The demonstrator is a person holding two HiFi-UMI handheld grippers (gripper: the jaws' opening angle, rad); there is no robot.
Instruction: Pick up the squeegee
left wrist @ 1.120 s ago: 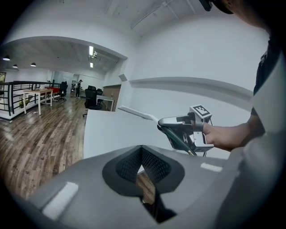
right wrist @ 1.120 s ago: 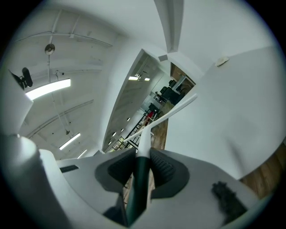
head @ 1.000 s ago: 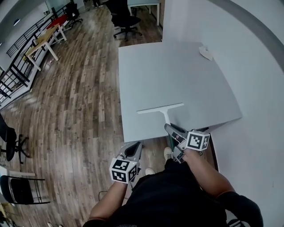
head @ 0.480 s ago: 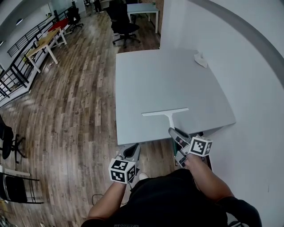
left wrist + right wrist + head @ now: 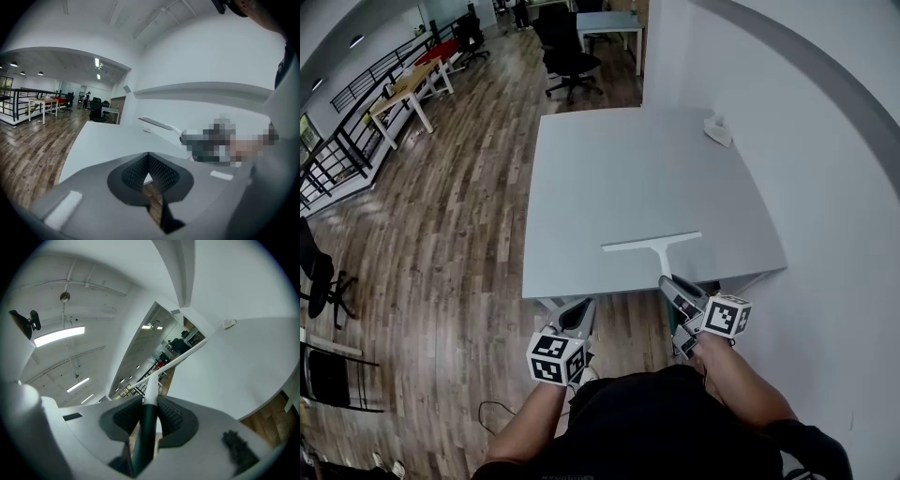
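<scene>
**Right gripper** (image 5: 673, 286): the fingers are closed on the dark handle of the squeegee (image 5: 652, 242). In the right gripper view the handle runs straight up between the two ribbed pads, which press on it from both sides. The grip is low on the handle, which leaves the white neck and the long blade free ahead of the fingers.

**Squeegee position:** in the head view, lower centre, the blade lies crosswise above the near edge of the bench (image 5: 628, 169). In the right gripper view the blade stands against the room beyond, not the bench top, so it is judged lifted clear. Contact cannot be fully ruled out.

**Left gripper** (image 5: 581, 307): lower centre-left, in front of the near bench edge and over the wooden floor (image 5: 441, 234). Its fingers meet at the tips and hold nothing. It is judged idle, since one grip is enough for this tool.

**Other:** a small white item (image 5: 715, 131) sits at the far right of the bench, well apart from the squeegee.
</scene>
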